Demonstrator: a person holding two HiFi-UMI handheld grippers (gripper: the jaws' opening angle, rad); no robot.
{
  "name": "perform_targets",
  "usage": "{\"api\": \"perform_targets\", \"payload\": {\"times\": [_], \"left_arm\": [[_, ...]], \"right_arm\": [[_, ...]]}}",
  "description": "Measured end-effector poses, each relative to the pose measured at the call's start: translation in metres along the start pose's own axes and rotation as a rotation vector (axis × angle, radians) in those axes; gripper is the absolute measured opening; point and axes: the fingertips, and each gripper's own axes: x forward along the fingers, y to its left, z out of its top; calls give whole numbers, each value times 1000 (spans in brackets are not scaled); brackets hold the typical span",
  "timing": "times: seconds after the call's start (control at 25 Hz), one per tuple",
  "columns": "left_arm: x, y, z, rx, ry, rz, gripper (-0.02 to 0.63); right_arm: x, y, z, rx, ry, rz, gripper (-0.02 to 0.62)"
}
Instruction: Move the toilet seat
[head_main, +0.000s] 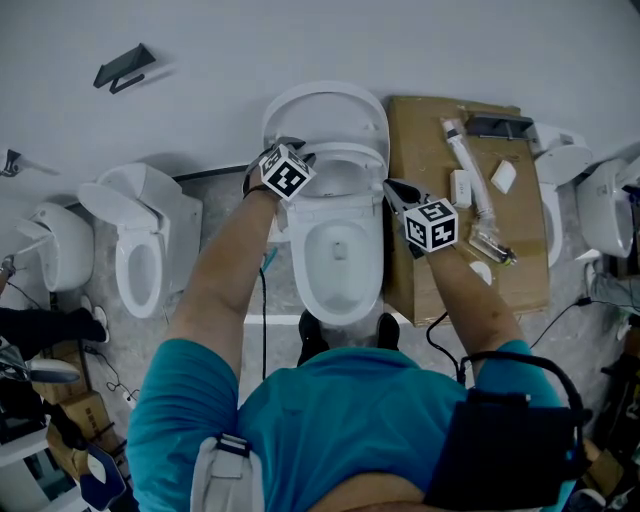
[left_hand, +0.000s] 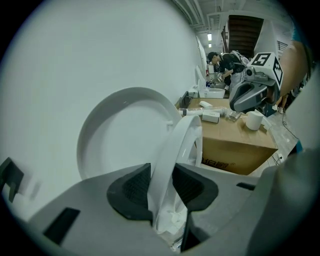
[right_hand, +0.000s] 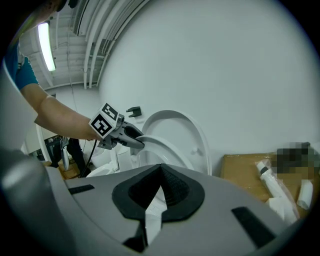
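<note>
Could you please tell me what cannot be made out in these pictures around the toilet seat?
- Seat hinges: head view, hidden behind the left gripper and raised toilet seat.
- Bowl: left gripper view, covered by that gripper's own body.
- Parts on the cardboard box: head view, too small; right gripper view, partly under a mosaic patch.

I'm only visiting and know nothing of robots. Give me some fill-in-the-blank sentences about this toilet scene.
1. The left hand-held gripper is shut on the ____ of the middle toilet.
2. Behind it, the lid stands raised before the white ____.
3. Right of that toilet stands a cardboard ____.
Missing words: seat; wall; box.
</note>
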Motion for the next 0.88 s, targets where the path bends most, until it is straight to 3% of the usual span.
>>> {"api": "perform_targets", "payload": {"times": [0.88], "left_arm": [[29,37,10,-31,29,-38,141]], "right_arm": [[19,-16,-7,29,17,-7,-2]]}}
